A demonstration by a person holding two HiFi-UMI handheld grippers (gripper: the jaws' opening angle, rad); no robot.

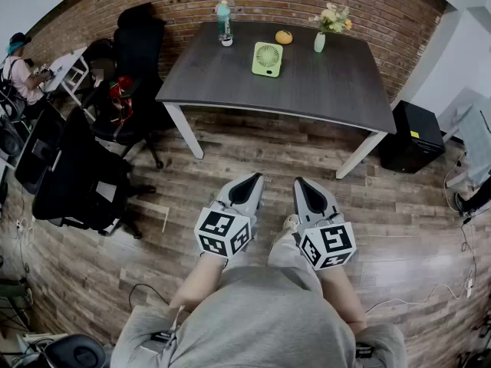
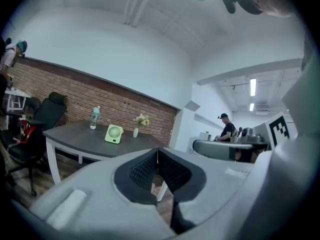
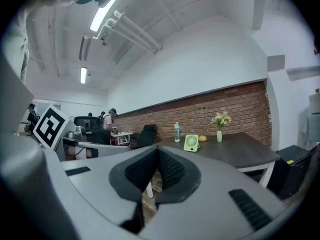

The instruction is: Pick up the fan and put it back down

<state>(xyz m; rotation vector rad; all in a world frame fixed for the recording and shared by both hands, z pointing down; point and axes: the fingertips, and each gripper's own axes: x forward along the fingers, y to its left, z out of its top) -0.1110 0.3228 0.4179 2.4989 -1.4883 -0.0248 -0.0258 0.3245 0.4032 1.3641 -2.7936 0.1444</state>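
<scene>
A small light-green fan [image 1: 267, 58] stands upright on the dark table [image 1: 322, 90], toward its back middle. It also shows far off as the fan [image 2: 114, 134] in the left gripper view and the fan [image 3: 191, 143] in the right gripper view. My left gripper [image 1: 250, 181] and right gripper [image 1: 301, 183] are held side by side over the wooden floor, well short of the table. Both are shut with nothing between their jaws. The shut left gripper [image 2: 158, 150] and right gripper [image 3: 158, 150] point about level toward the table.
On the table stand a water bottle [image 1: 223, 21], an orange fruit [image 1: 284, 37] and a vase of flowers [image 1: 320, 41]. Black office chairs [image 1: 115, 106] crowd the left. A black box [image 1: 414, 136] sits right of the table. A person [image 1: 19, 71] sits far left.
</scene>
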